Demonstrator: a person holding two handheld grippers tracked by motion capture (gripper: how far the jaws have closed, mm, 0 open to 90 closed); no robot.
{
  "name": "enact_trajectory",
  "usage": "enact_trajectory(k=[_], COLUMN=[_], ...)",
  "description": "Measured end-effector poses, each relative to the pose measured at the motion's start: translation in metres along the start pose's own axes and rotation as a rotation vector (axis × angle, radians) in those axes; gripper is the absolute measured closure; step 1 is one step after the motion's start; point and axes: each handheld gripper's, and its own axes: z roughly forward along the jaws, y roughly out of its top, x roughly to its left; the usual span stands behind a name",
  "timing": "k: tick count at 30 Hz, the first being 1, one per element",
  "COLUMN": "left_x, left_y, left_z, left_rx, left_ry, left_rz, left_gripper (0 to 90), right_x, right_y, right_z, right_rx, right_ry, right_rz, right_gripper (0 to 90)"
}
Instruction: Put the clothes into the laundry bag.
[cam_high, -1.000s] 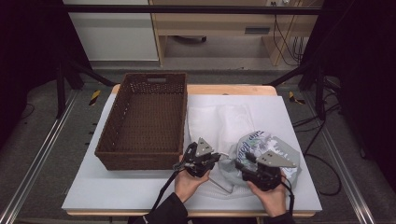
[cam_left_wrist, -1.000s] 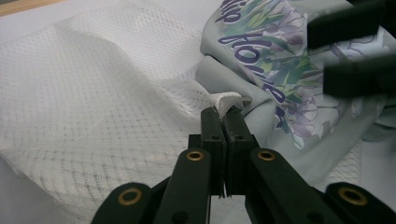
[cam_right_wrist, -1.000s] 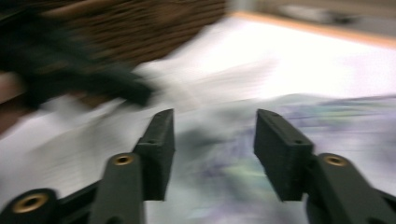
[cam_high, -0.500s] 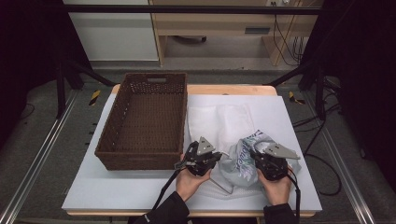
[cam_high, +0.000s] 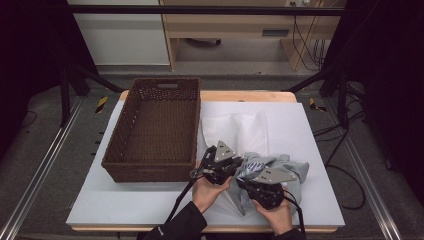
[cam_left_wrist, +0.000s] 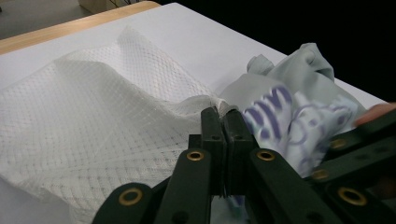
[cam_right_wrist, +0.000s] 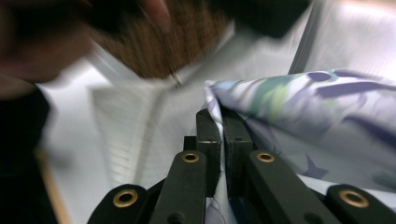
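**Both jaws clamped, garment going into the mesh bag**

Jaws on my left gripper (cam_left_wrist: 223, 119) are pressed together on the edge of the white mesh bag (cam_left_wrist: 93, 116), pinching its rim where it rises off the white table cover (cam_high: 320, 130). My right gripper (cam_right_wrist: 223, 116) has just been closing, and its jaws now pinch a fold of the printed garment (cam_right_wrist: 303, 107), the pale cloth with purple and green marks. From the high view, the garment (cam_high: 287, 167) lies bunched at the near right of the table, just beside the mesh bag (cam_high: 235, 127), with my left gripper (cam_high: 220, 162) and right gripper (cam_high: 255, 180) close together at the bag's near edge. The wicker basket (cam_high: 155, 130) sits to the left, apart from the work.

I judge this to be the stuffing step: one hand keeps the bag's mouth up, the other feeds cloth in. Next, I should lift the rim enough to open a gap, then push the pinched fold inside before letting go. The cloth may snag on the mesh edge.
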Motion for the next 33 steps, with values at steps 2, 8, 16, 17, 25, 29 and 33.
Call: enact_trajectory(k=[2,8,16,17,25,29,33], left_x=[0.000,0.005,0.016,0.016,0.021,0.021,0.021], left_y=[-0.002,-0.014,-0.023,-0.024,-0.037,-0.038,-0.040], left_z=[0.000,-0.001,-0.017,-0.018,-0.023,-0.025,-0.025], left_rx=[0.011,0.018,-0.002,-0.004,-0.023,-0.020,-0.012], left_ry=[-0.001,0.002,-0.001,-0.002,-0.020,-0.026,-0.030], left_rz=[0.006,-0.001,-0.008,-0.008,-0.040,-0.013,0.012], left_gripper=[88.5,88.5,88.5,88.5,88.4,88.3,88.3], right_x=[-0.001,-0.001,0.004,0.003,-0.019,-0.033,-0.044], right_y=[-0.005,-0.006,0.005,0.009,0.019,0.025,0.026], right_z=[0.017,0.040,-0.007,-0.017,-0.048,-0.055,-0.049], right_rx=[0.058,0.108,-0.036,-0.059,-0.147,-0.172,-0.122], right_ry=[-0.028,-0.129,-0.057,-0.076,-0.162,-0.225,-0.282], right_rz=[0.002,0.003,0.022,0.015,0.062,0.091,0.089], right_gripper=[88.1,81.8,58.9,56.1,45.8,40.4,38.9])
